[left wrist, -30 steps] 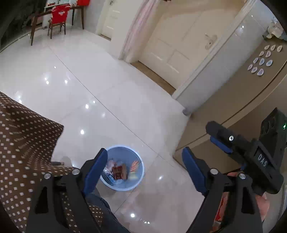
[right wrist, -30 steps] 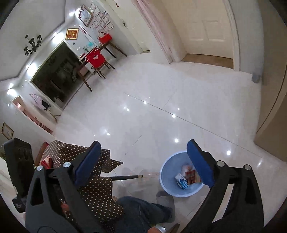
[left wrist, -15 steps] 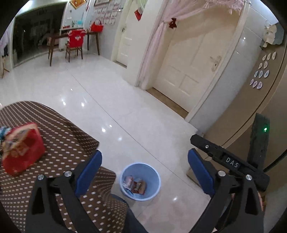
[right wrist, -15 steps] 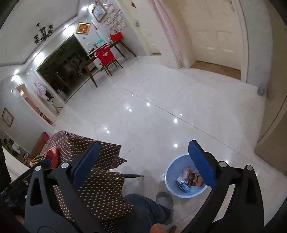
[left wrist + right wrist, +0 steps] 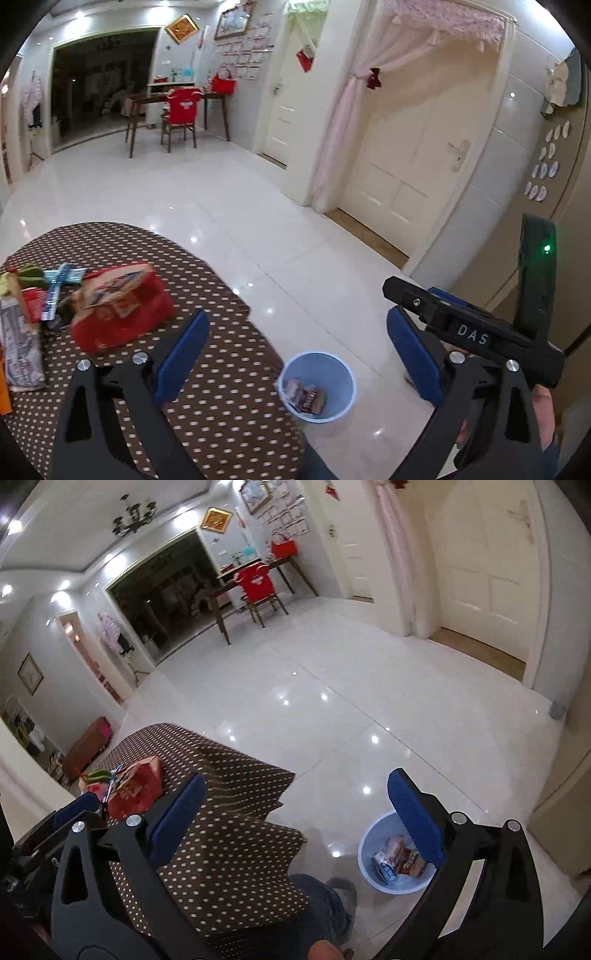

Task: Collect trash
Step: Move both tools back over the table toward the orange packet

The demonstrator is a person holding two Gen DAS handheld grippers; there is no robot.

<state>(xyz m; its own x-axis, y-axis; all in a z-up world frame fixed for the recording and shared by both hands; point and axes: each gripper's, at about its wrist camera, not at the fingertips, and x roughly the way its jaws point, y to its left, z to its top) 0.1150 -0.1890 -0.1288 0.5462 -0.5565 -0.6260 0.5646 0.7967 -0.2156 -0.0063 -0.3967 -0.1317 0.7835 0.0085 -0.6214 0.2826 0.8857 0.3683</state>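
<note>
1. Red snack bag (image 5: 122,310) lay on the table (image 5: 221,413) beside other wrappers; the blue bin (image 5: 317,386) (already holding trash) stood on the floor.
2. Left gripper (image 5: 295,354) and right gripper (image 5: 291,819) both spread wide, empty.
3. Probably light, crinkly, slippery; pinch its top edge.

1. Bench (image 5: 229,406): near left, carrying a snack bag (image 5: 122,314) and, to that bag's left, further wrappers (image 5: 22,332).
2. Bin (image 5: 317,384): on the floor (image 5: 229,221) right of the bench, holding packets (image 5: 306,397).
3. Door (image 5: 410,162): far right.
</note>
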